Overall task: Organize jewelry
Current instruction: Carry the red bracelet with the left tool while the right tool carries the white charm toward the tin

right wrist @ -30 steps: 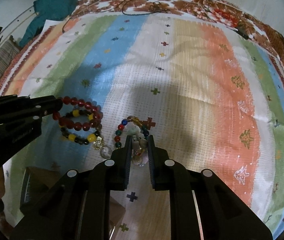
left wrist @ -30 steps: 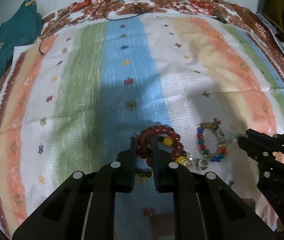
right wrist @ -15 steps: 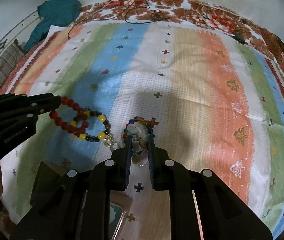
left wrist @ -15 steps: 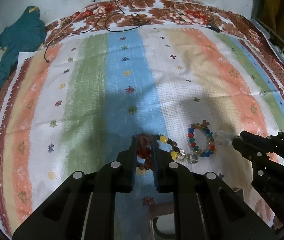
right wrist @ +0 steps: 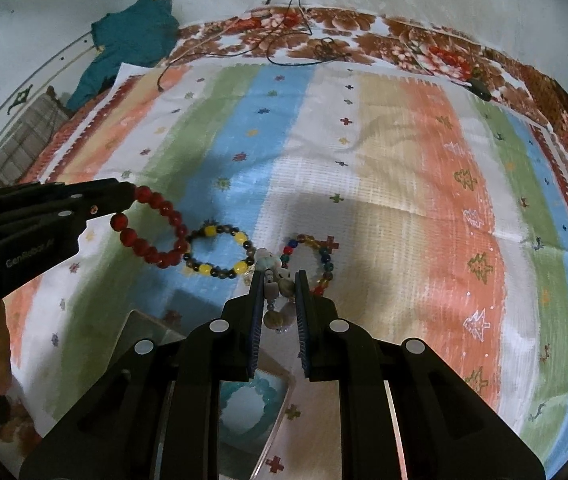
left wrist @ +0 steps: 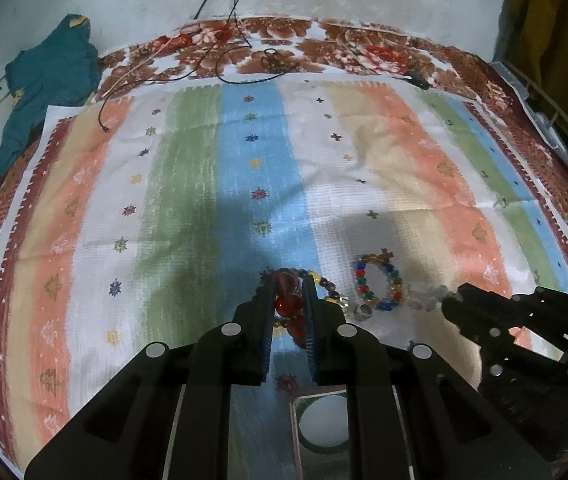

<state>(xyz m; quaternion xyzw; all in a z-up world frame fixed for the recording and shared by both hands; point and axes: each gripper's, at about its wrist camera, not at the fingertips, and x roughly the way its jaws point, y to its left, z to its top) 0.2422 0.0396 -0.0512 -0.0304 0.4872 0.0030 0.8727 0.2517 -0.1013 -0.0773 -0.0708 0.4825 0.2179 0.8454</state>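
**Both grippers clamped on linked bracelets**

Above the striped cloth [right wrist: 403, 184], the left hand-held gripper [right wrist: 124, 200] pinches the red bead bracelet [right wrist: 152, 236]. Right of it, the right hand-held gripper [right wrist: 278, 280] clamps the pale stone bracelet [right wrist: 276, 300]; the chain hangs between.

The striped cloth [left wrist: 188, 184] is woven fabric, matt and coarse, with a visible grid-like weave and a few soft creases. Beneath it, the floral sheet [left wrist: 323, 40] looks like smoother printed cotton. The teal garment [left wrist: 48, 80] is soft, matt cloth, crumpled. The left gripper [left wrist: 288, 280] and right gripper [right wrist: 280, 280] are matt black plastic with small bright metal screw heads; the inner faces of the fingers [right wrist: 258, 300] show a ribbed blue lining. The red bead bracelet [right wrist: 152, 232] is glossy and smooth, like glass or polished stone. The yellow-and-dark bracelet [right wrist: 220, 254] shines likewise. The multicoloured bracelet [left wrist: 377, 284] has translucent, glassy beads. The pale stone bracelet [right wrist: 280, 300] looks duller, satin-smooth. The thin cable [left wrist: 244, 76] is black, smooth plastic.
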